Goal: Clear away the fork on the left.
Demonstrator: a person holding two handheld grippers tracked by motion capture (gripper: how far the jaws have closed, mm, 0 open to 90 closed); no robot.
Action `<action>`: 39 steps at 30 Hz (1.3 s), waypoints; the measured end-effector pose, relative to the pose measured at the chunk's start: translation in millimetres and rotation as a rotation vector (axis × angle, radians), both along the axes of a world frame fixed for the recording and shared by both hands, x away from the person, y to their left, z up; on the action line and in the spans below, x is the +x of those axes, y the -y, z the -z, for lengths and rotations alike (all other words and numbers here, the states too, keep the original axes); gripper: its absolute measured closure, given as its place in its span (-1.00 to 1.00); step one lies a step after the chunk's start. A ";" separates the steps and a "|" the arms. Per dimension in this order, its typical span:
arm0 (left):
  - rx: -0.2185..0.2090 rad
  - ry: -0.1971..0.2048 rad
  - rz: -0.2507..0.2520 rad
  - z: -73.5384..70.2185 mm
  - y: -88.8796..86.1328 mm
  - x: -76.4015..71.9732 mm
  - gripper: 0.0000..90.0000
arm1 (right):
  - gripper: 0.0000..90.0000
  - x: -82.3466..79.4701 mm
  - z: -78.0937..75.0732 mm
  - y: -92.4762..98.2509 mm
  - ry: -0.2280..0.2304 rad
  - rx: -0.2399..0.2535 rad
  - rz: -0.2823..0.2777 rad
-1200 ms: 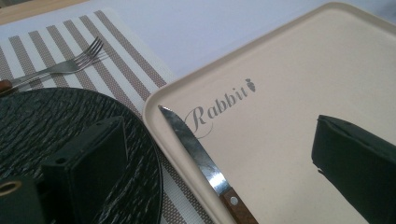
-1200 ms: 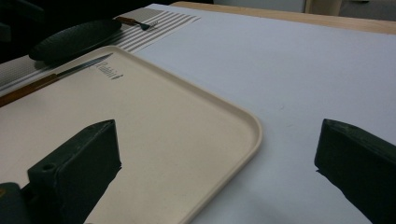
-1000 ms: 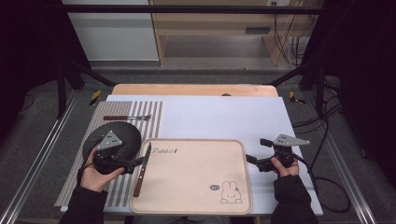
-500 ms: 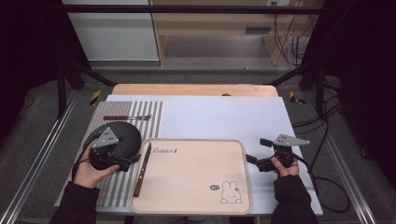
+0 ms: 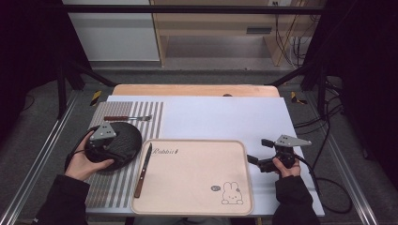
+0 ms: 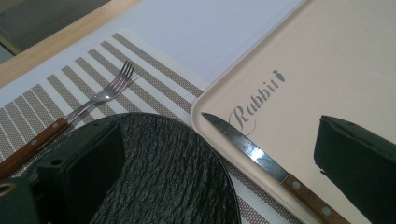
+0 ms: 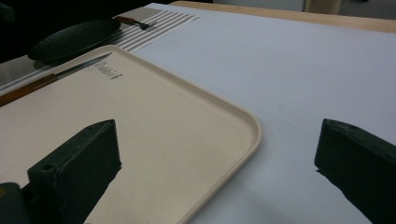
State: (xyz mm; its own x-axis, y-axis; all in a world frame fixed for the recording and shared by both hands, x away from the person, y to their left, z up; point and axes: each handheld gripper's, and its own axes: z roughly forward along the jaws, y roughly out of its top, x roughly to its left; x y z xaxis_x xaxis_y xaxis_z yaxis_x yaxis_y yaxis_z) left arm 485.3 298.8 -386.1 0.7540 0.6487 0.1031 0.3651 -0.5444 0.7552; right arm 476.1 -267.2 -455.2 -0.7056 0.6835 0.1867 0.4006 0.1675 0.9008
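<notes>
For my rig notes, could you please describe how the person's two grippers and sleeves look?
Each of the left gripper and right gripper is black, with two blocky black jaws and a grey three-cornered plate on top. A black cable trails from the right one. The person wears dark sleeves.

Word: "Rabbit" in grey script, printed on the tray, near its corner beside the knife tip.
Sign after the word: a small dark carrot mark on the tray.
Same word, high view: reads "Rabbit" at the tray's far left corner.
Picture: a line-drawn rabbit with a small dark speech bubble, at the tray's near right corner; the bubble's writing is too small to read.
Right gripper view: the word shows on the tray, too slanted to read.
</notes>
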 end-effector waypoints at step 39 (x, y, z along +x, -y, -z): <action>0.368 0.022 0.087 -11.9 -20.4 61.4 -0.96 | -0.99 -0.3 0.7 0.2 -0.001 -0.001 -0.002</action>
